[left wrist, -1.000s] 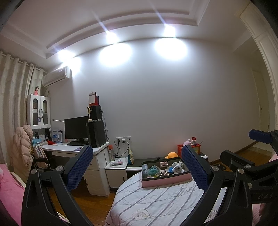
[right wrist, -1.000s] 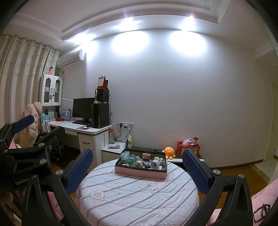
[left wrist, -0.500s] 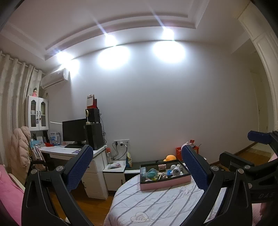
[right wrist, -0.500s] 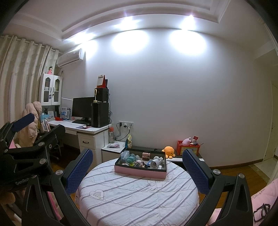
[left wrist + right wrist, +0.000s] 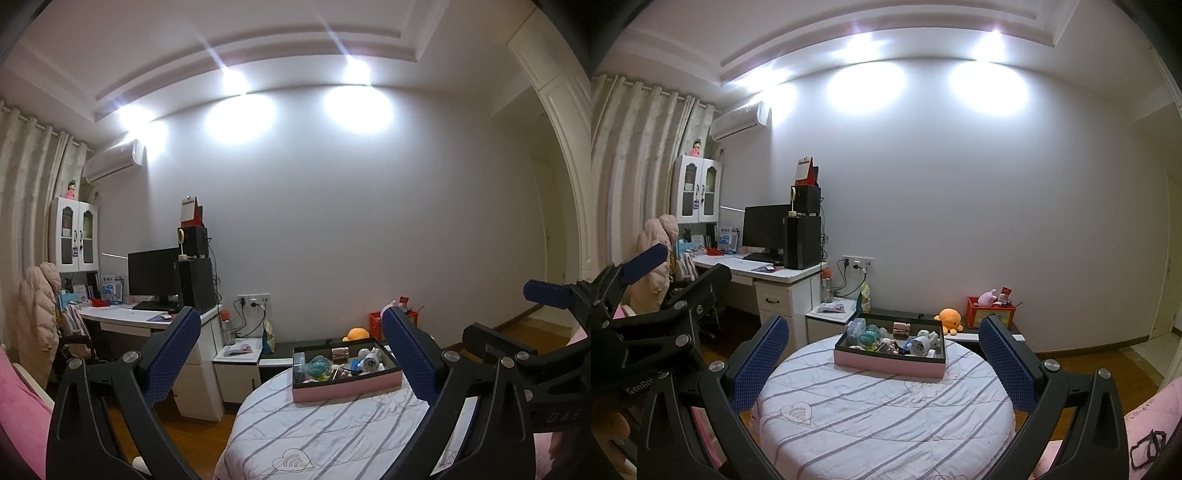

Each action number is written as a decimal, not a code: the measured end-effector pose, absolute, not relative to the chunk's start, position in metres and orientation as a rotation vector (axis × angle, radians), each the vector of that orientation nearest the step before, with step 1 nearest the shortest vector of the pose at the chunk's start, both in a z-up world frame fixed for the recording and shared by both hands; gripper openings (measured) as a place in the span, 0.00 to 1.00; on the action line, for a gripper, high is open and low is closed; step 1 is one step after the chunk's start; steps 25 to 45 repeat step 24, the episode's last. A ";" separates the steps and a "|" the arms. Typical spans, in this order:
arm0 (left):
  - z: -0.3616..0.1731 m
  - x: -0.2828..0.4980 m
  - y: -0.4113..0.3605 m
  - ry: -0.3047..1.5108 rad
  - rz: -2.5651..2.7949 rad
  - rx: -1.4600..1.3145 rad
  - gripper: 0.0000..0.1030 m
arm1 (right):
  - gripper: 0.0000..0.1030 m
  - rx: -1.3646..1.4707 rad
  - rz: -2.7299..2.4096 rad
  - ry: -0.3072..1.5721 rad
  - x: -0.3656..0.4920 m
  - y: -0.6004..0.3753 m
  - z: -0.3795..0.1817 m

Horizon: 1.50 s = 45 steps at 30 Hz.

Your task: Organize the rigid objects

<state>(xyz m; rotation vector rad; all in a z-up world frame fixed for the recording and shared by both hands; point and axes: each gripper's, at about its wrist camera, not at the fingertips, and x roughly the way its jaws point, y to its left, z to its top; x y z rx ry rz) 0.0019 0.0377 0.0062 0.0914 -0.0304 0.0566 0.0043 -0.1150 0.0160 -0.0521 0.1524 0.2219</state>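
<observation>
The left tongs (image 5: 291, 354) are wide open with nothing between the blue pads (image 5: 171, 358). Past them is a round bench (image 5: 332, 435) with a striped white cloth. A pink box (image 5: 345, 384) sits on its far side, full of little toys. The right tongs (image 5: 546, 369) poke in from the right. A white desk (image 5: 147, 321) with a black screen (image 5: 153, 273) stands on the left.
</observation>
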 end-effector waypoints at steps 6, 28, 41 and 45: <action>0.006 0.001 0.037 -0.033 0.059 0.091 0.97 | 1.00 -0.044 0.231 0.154 0.004 -0.114 0.016; 0.005 0.004 0.036 -0.034 0.069 0.087 0.99 | 1.00 -0.046 0.230 0.155 0.003 -0.112 0.016; 0.005 0.004 0.036 -0.034 0.069 0.087 0.99 | 1.00 -0.046 0.230 0.155 0.003 -0.112 0.016; 0.005 0.004 0.036 -0.034 0.069 0.087 0.99 | 1.00 -0.046 0.230 0.155 0.003 -0.112 0.016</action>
